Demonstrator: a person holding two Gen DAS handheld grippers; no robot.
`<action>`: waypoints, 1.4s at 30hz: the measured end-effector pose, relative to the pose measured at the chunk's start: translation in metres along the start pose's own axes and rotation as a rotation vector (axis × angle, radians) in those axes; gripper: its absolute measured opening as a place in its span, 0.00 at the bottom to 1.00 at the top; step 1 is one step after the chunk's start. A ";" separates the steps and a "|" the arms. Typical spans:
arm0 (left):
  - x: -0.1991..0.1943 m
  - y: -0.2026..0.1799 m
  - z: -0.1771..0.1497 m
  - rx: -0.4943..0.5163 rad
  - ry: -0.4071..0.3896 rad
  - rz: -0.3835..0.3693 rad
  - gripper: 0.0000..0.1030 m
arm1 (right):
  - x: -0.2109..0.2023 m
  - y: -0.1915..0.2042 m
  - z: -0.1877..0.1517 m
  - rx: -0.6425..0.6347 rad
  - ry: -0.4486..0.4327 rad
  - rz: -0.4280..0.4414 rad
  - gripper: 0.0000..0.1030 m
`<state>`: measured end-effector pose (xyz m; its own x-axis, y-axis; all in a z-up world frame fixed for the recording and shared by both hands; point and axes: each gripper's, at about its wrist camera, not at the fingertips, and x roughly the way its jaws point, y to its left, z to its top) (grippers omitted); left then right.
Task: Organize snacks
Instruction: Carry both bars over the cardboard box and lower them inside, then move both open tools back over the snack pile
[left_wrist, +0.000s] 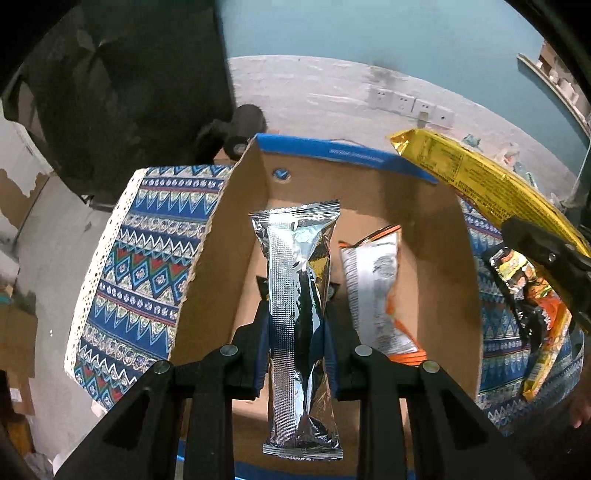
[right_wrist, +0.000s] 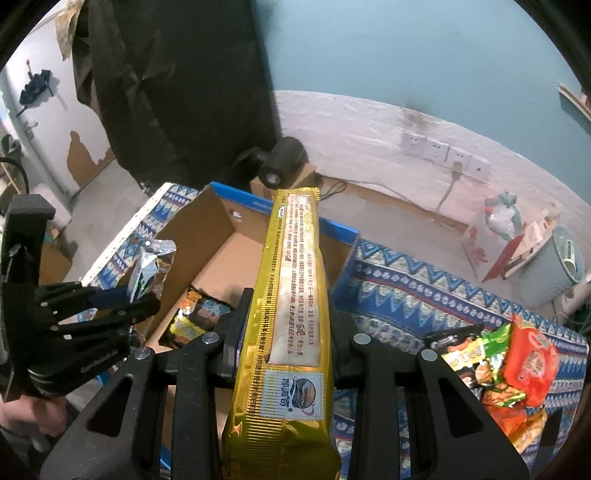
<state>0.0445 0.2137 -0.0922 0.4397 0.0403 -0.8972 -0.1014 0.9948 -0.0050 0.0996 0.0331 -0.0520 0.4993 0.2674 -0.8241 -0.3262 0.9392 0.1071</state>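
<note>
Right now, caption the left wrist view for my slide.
Left tool holds a silver foil packet over a cardboard box containing an orange snack bag.

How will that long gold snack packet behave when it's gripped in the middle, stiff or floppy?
Probably fairly stiff: the gold packet juts straight out past the right gripper without drooping. Its glossy foil looks slippery, so it might slide between the pads. It seems light for its length, since a mid-body pinch keeps it straight.
</note>
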 end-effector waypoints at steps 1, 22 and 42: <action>0.002 0.002 0.000 -0.003 0.005 0.002 0.25 | 0.002 0.003 0.000 -0.004 0.004 0.003 0.30; -0.013 0.016 -0.001 -0.029 -0.010 0.042 0.53 | 0.054 0.030 -0.007 0.003 0.129 0.079 0.30; -0.027 -0.005 0.001 -0.008 -0.030 0.006 0.57 | 0.027 -0.001 -0.009 0.107 0.111 0.063 0.73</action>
<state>0.0338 0.2074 -0.0675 0.4657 0.0493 -0.8836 -0.1108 0.9938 -0.0030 0.1064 0.0371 -0.0799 0.3872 0.3064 -0.8696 -0.2640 0.9405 0.2139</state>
